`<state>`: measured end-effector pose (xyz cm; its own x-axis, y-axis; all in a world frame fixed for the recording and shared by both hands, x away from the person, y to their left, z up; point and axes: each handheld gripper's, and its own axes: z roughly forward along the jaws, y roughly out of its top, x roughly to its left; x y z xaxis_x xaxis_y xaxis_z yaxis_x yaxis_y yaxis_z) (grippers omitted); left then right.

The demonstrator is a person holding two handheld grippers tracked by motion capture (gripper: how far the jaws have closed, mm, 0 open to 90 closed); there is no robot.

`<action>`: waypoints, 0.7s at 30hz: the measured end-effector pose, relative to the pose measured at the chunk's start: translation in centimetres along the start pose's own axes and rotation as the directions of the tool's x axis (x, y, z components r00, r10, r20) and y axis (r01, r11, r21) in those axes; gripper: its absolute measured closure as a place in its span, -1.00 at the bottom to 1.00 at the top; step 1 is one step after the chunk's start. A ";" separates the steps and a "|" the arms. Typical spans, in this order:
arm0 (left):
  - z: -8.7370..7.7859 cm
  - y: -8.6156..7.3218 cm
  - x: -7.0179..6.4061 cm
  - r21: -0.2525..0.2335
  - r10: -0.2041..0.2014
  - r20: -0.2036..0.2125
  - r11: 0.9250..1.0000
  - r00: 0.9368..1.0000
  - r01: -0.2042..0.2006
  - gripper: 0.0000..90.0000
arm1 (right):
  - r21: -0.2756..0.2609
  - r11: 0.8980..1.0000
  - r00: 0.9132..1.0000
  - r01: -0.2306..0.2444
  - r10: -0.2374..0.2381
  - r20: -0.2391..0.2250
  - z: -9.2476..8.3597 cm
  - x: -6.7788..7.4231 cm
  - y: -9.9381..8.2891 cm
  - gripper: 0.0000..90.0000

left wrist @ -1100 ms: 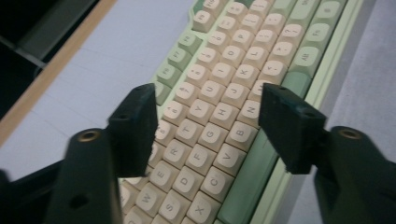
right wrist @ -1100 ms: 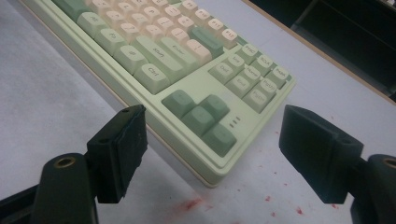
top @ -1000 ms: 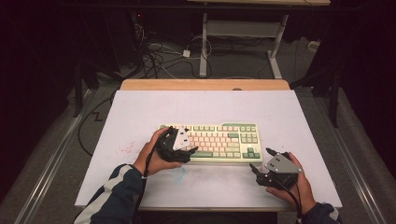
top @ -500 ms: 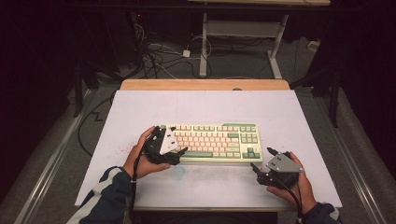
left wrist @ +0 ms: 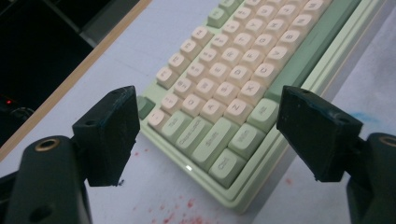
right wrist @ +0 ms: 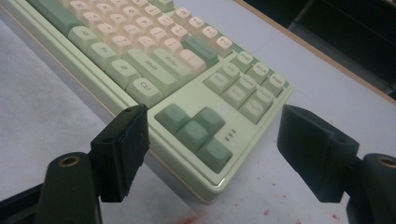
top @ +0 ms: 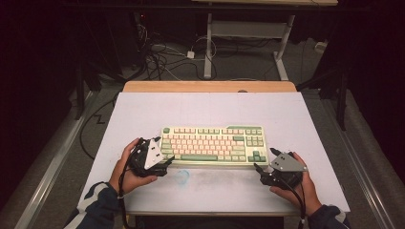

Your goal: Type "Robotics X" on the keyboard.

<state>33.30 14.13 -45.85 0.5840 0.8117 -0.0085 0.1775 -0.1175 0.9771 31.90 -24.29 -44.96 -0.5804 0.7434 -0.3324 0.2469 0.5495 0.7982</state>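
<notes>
Pale green keyboard (top: 213,145) lies mid-surface (top: 143,109) in the high view, left tongs (top: 165,161) and right tongs (top: 261,167) flanking its near corners, probably to grip both ends at once. Left gripper view: jaws apart, just widened, nothing between them, red specks on the surface nearby. Right gripper view: jaws apart, straddling the arrow-key corner (right wrist: 201,130), not touching
</notes>
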 end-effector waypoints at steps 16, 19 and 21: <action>-2.6 -2.2 1.9 0.052 -0.067 -0.063 0.996 0.996 0.070 -0.56 | 0.001 1.000 0.990 -0.004 0.004 -0.142 1.7 -0.4 1.9 0.19; -3.0 -2.6 1.9 0.060 -0.085 -0.068 0.994 0.994 0.089 -0.56 | 0.001 1.000 0.985 -0.006 0.006 -0.170 2.4 -0.5 2.9 0.49; -3.3 -2.8 1.8 0.068 -0.081 -0.073 0.994 0.994 0.086 -0.56 | 0.006 1.000 0.986 0.003 -0.001 -0.167 3.1 -0.3 3.7 0.66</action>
<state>31.27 17.80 -47.89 0.5085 0.8581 -0.0720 0.2802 -0.0858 0.9561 35.39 -21.36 -43.48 -0.7022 0.6685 -0.2449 0.2503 0.5539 0.7941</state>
